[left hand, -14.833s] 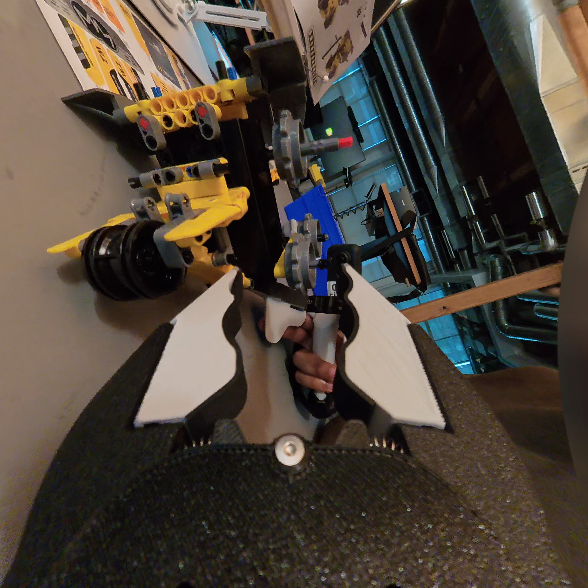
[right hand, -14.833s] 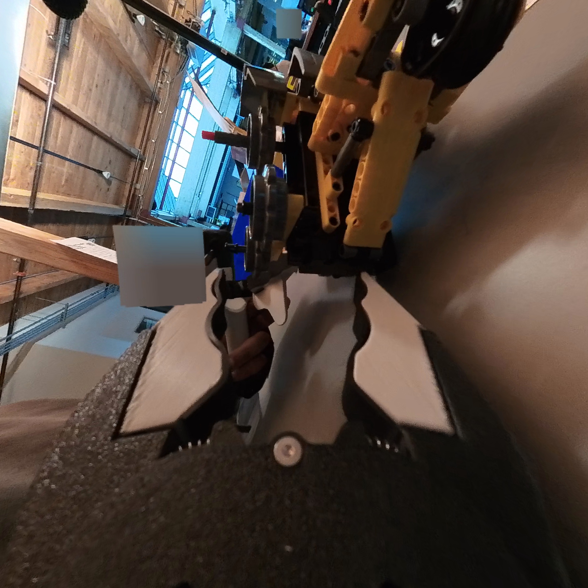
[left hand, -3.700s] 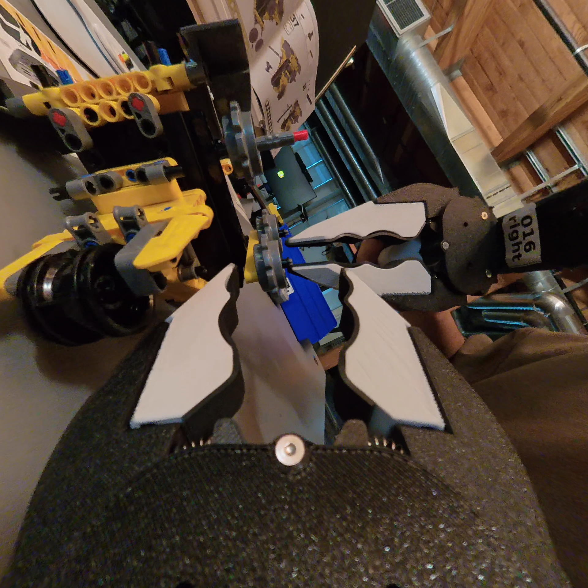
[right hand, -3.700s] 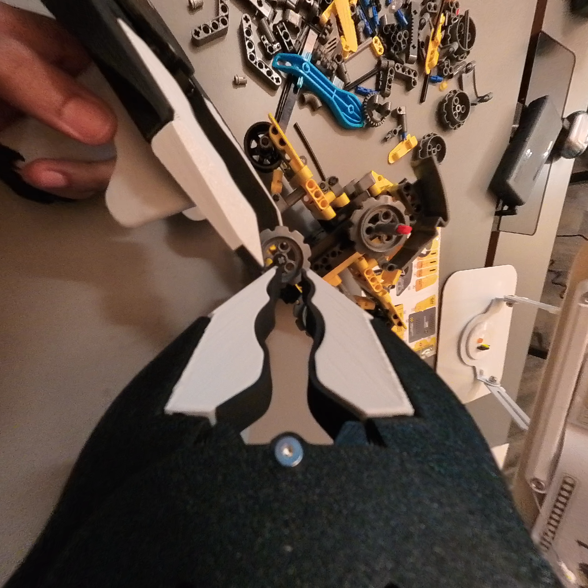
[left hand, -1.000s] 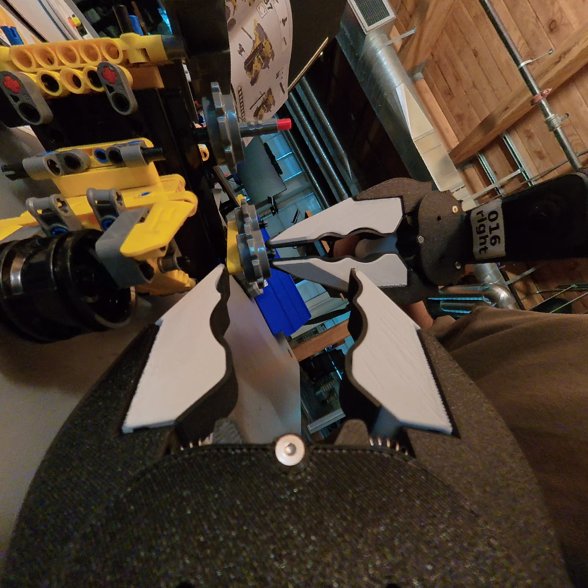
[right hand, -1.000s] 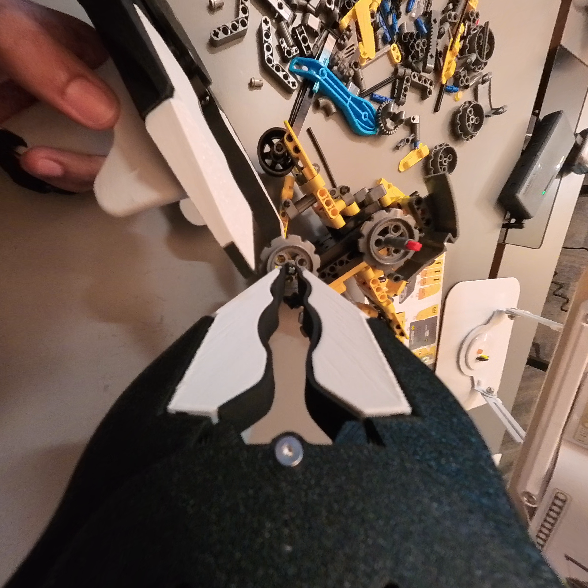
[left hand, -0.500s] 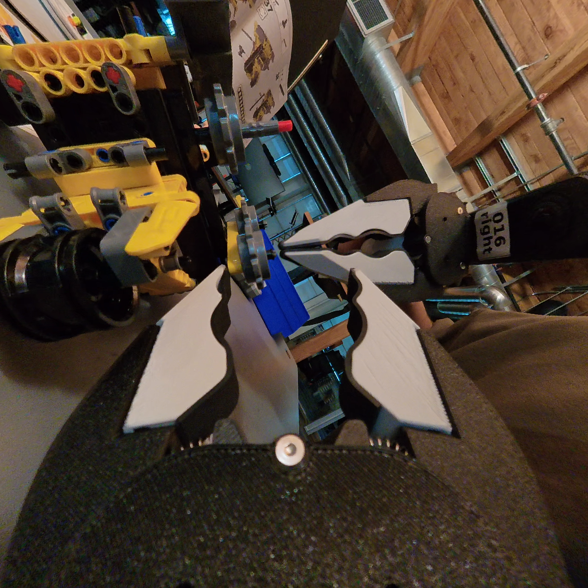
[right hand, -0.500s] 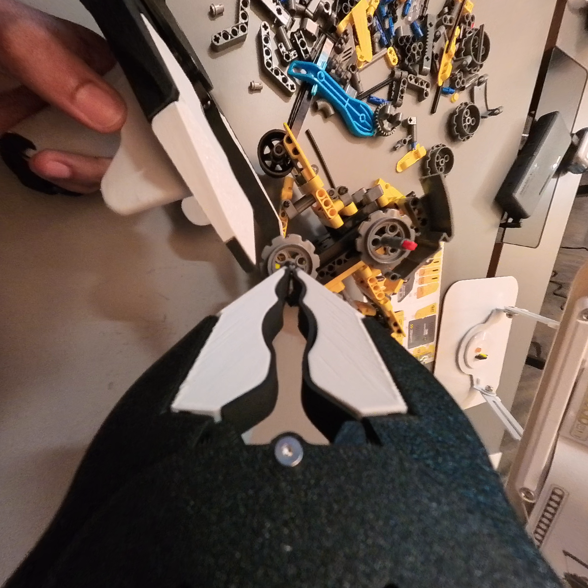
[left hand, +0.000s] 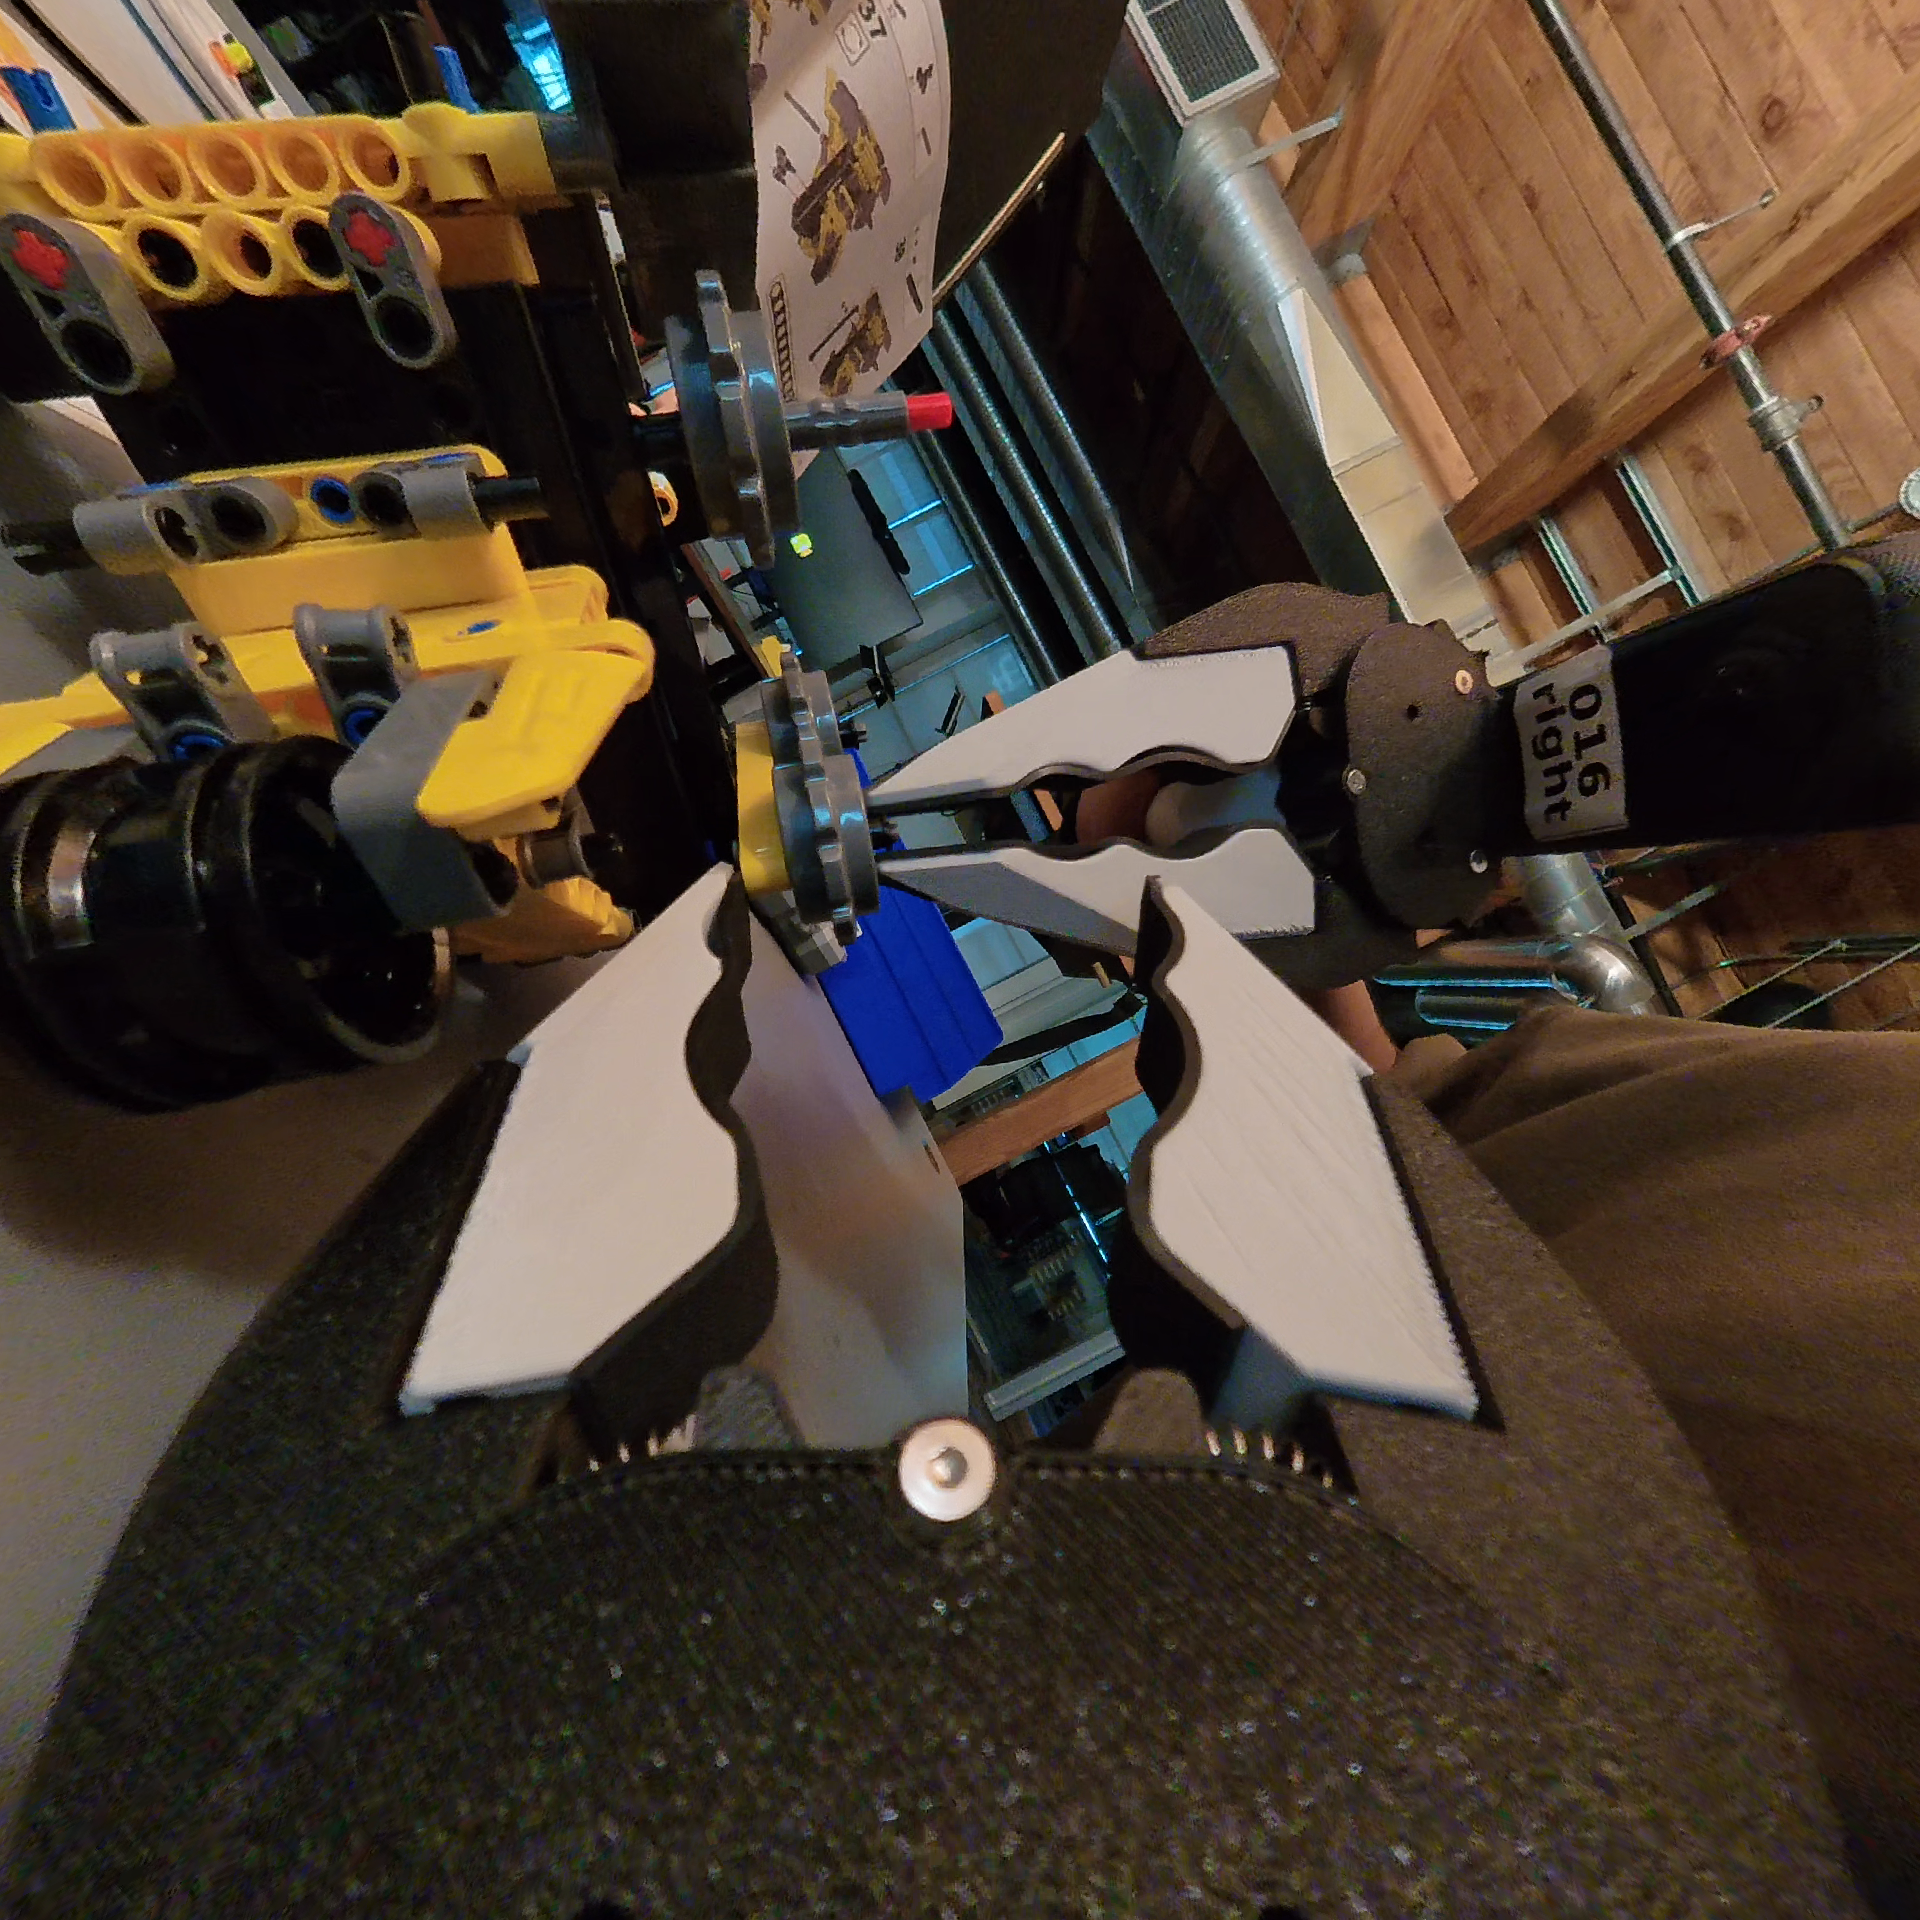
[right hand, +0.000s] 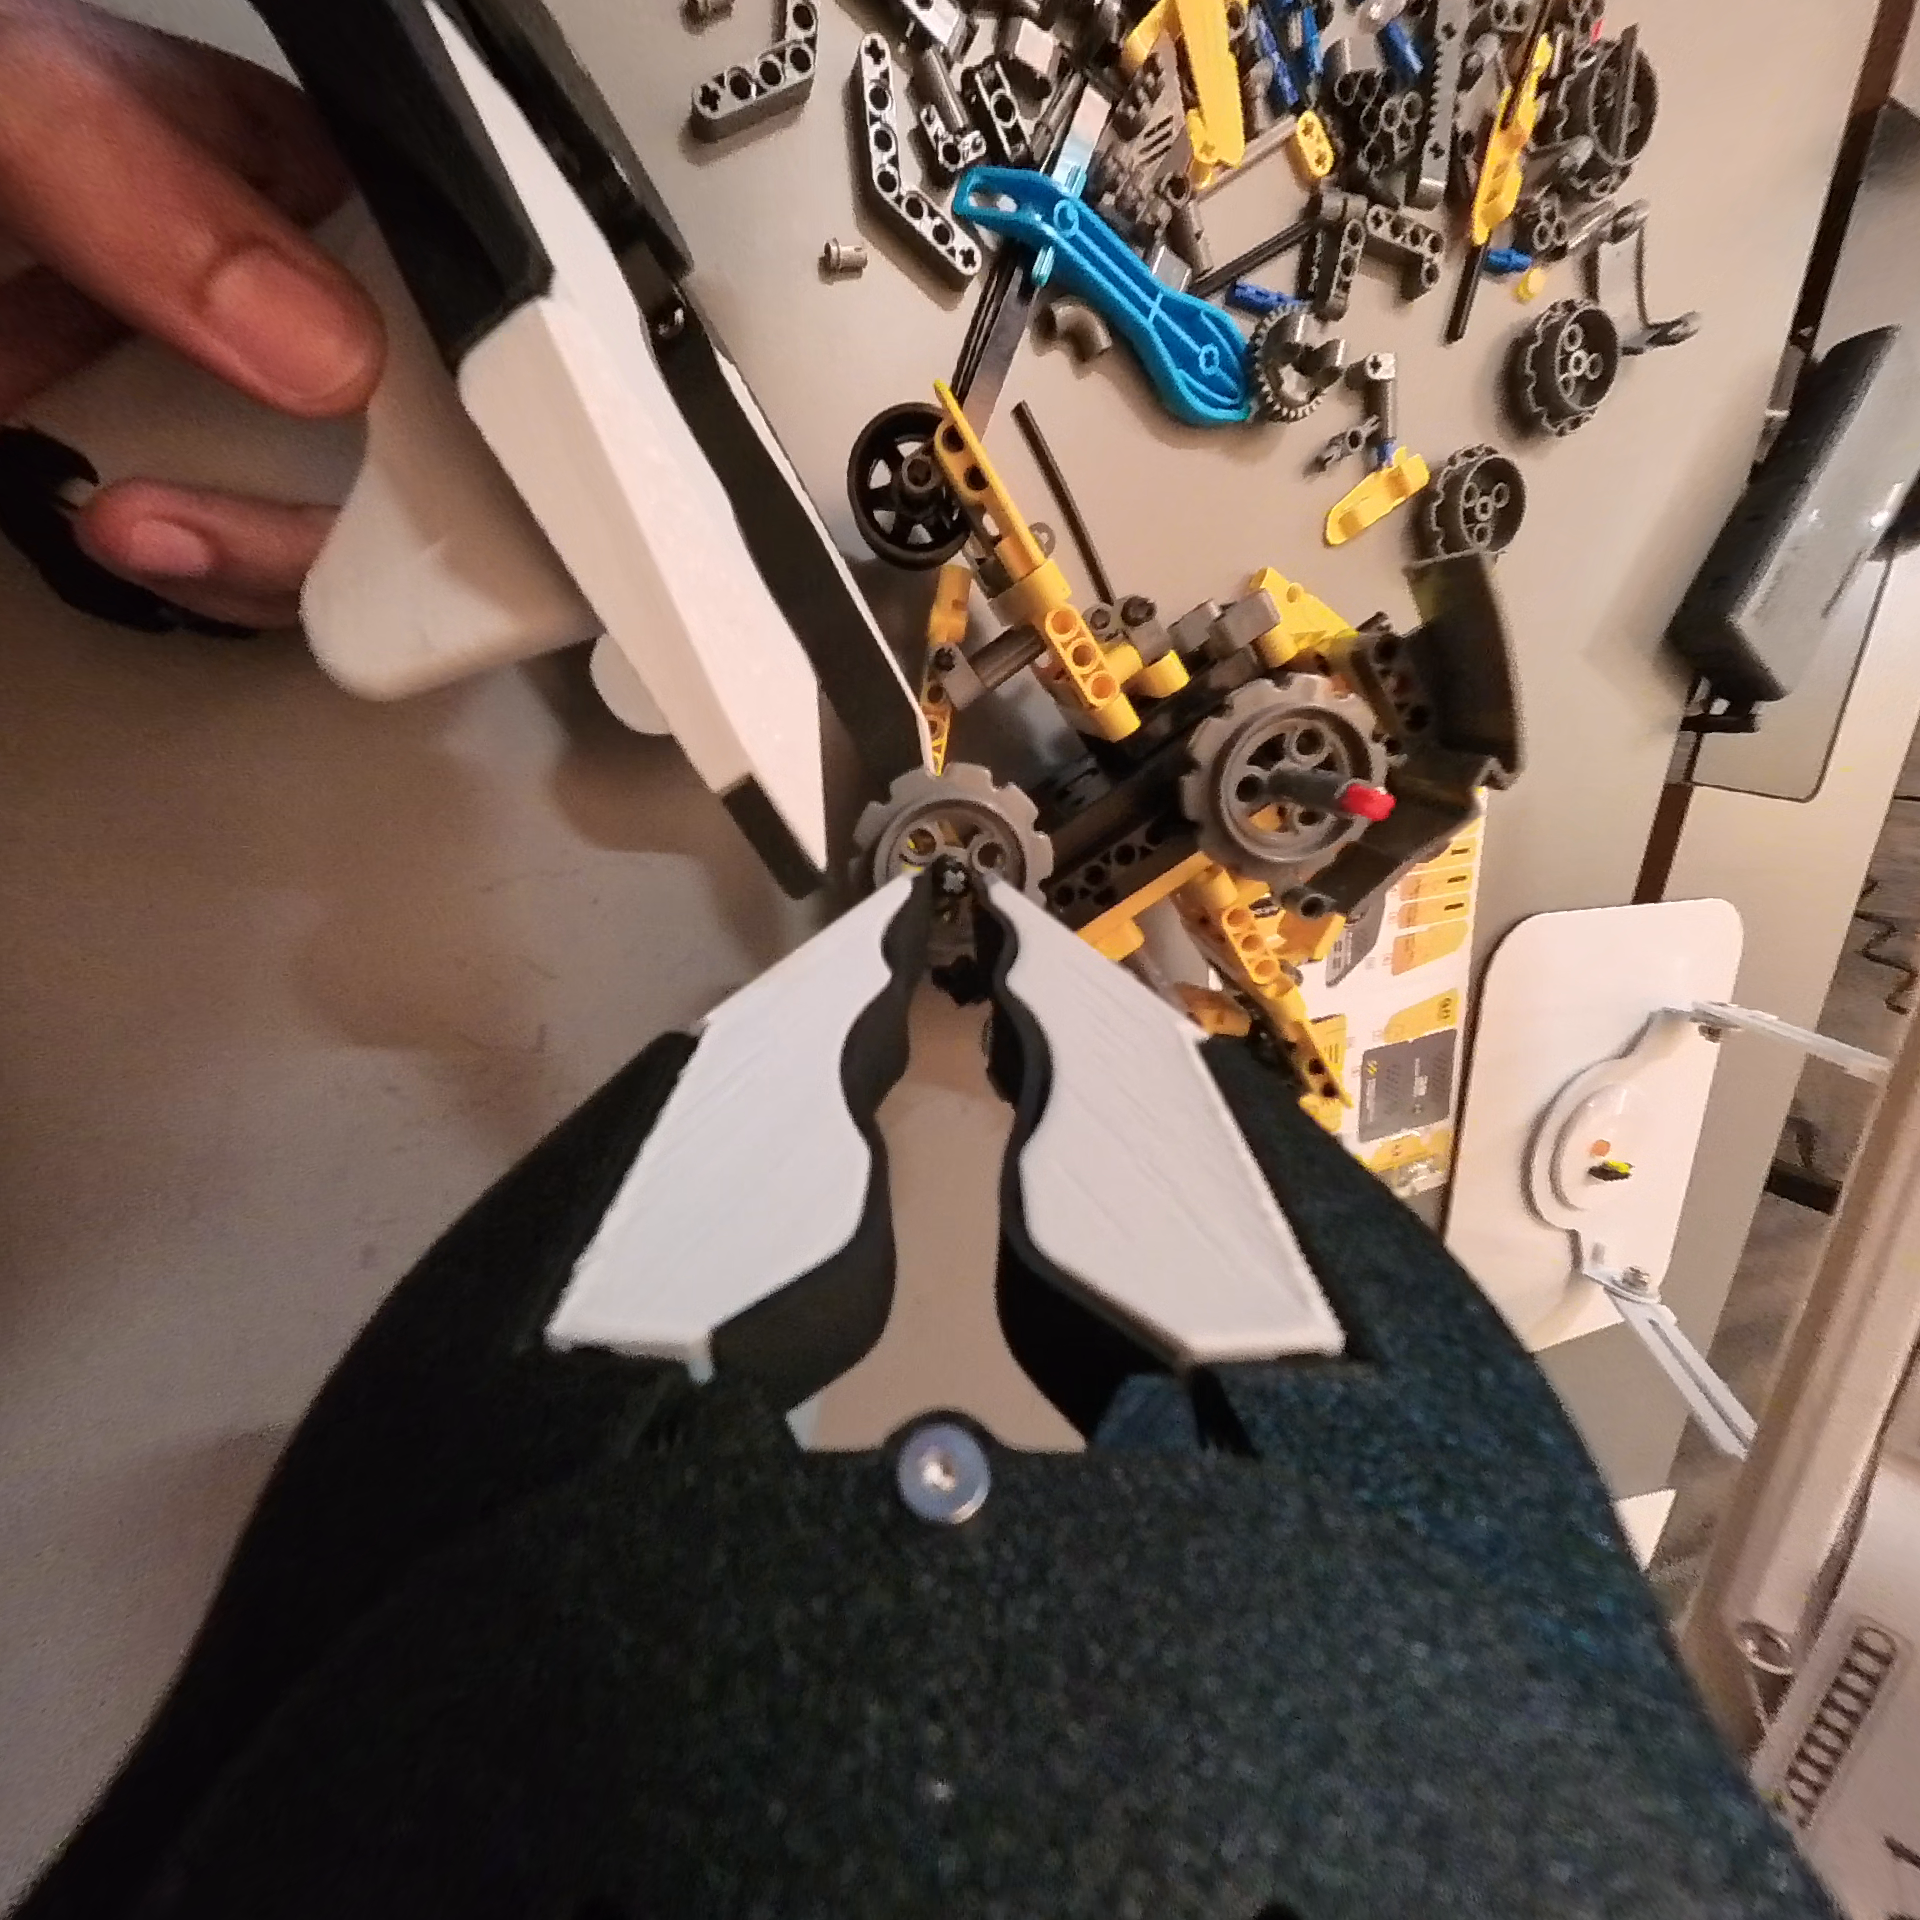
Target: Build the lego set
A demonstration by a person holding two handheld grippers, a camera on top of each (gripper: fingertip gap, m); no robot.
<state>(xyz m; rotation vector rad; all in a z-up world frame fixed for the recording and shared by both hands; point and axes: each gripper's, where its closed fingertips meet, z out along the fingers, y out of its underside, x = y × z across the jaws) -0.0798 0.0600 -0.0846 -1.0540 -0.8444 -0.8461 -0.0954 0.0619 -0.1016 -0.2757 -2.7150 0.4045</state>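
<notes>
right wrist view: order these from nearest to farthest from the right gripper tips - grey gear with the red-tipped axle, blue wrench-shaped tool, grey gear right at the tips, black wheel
From the right gripper:
1. Grey gear at the tips, directly ahead, touching.
2. Grey gear with the red-tipped axle, to the right on the yellow model.
3. Black wheel, farther up the table, slightly left.
4. Blue wrench-shaped tool, farthest, beside the loose parts pile.

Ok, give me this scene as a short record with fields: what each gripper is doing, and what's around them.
left gripper: open, one finger against the model beside the near sprocket
right gripper: closed on a small dark pin at the near sprocket hub
model: yellow and black brick vehicle, lying on the grey table
far sprocket: grey, carries an axle with a red tip
loose parts: pile beyond the model, with a blue tool
booklet: under the model's far side
</notes>
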